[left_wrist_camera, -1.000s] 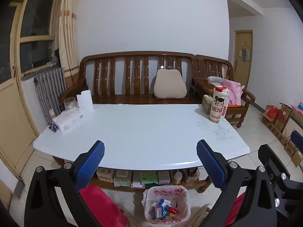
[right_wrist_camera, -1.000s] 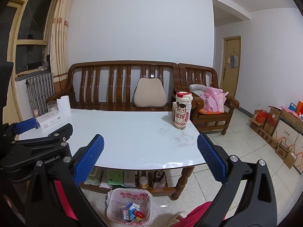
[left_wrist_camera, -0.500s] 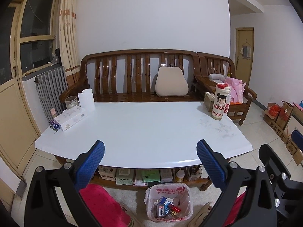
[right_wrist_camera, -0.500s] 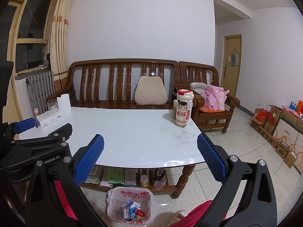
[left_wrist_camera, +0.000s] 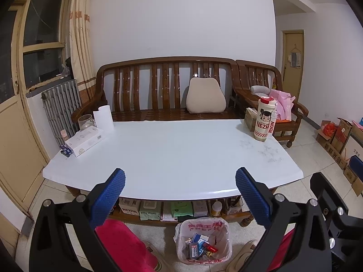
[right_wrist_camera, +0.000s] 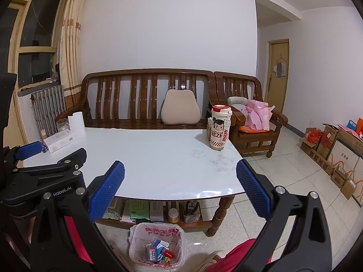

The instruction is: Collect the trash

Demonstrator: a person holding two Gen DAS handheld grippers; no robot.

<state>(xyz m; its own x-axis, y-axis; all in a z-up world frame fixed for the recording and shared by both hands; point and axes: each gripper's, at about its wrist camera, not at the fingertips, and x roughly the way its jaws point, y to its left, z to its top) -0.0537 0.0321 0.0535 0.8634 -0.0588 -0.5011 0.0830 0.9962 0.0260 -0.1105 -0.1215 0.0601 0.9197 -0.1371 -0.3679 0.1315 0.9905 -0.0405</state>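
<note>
Both sets of tongs stand wide apart and empty: the left tongs (left_wrist_camera: pixel 179 181) and the right tongs (right_wrist_camera: pixel 180 174) are held above the near edge of the tabletop (left_wrist_camera: pixel 172 154). The trash bin (left_wrist_camera: pixel 203 240) sits on the floor below and near of both, under the tabletop's near edge, roughly midway between the person's red-clad legs; neither hand is clearly nearer. It is a small bin lined with a translucent bag bearing red print, holding small boxes and wrappers. No loose trash is evident on the tabletop; the tissue box (left_wrist_camera: pixel 85 139) and the small dark item (left_wrist_camera: pixel 65 151) at far left lie nearer the left tongs, the tall printed cup (left_wrist_camera: pixel 264 119) at far right nearer the right.
</note>
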